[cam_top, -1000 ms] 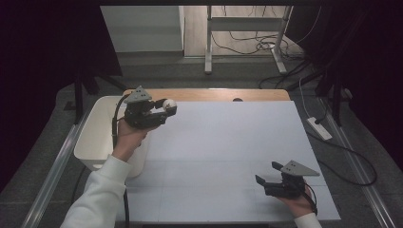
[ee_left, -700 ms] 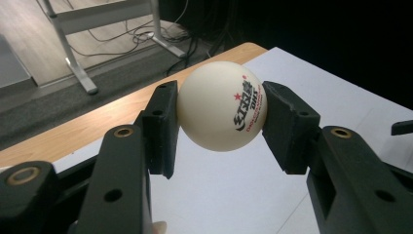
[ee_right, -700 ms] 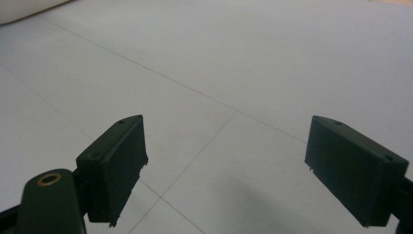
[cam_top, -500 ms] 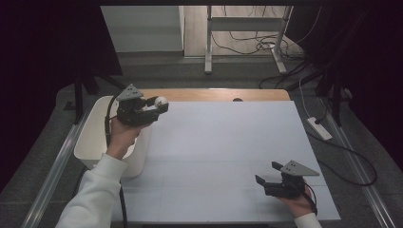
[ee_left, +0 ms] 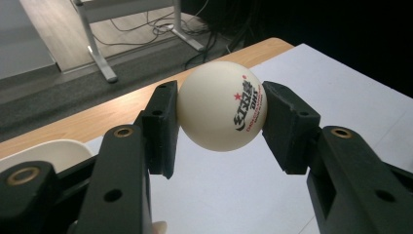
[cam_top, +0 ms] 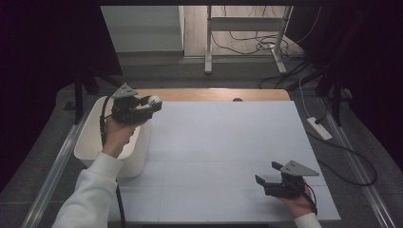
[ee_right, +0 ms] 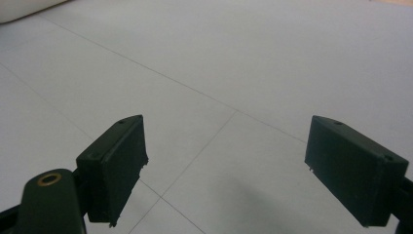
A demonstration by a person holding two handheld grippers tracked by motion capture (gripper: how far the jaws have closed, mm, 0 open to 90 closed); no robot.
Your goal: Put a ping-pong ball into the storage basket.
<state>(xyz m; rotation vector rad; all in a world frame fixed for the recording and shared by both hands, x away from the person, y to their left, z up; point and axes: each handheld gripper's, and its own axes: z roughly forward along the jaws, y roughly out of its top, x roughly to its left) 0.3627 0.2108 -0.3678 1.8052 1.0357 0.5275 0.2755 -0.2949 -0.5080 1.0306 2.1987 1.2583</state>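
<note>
White bin [cam_top: 90, 142] sits at the table's [cam_top: 223, 142] left edge; the inside looks empty, but the person's forearm covers part of it, so can't confirm. Left gripper [cam_top: 151, 103] is held level above the bin's far right corner, jaws clamped on the white ping-pong ball [cam_top: 154, 100], both pads [ee_left: 163, 126] pressing its sides. Right gripper [cam_top: 267, 176] rests low at the table's near right, jaws wide apart with nothing between them.

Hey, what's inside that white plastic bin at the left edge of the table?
The white plastic bin shows bare pale wall; the left hand and left gripper cover most of its inside.
</note>
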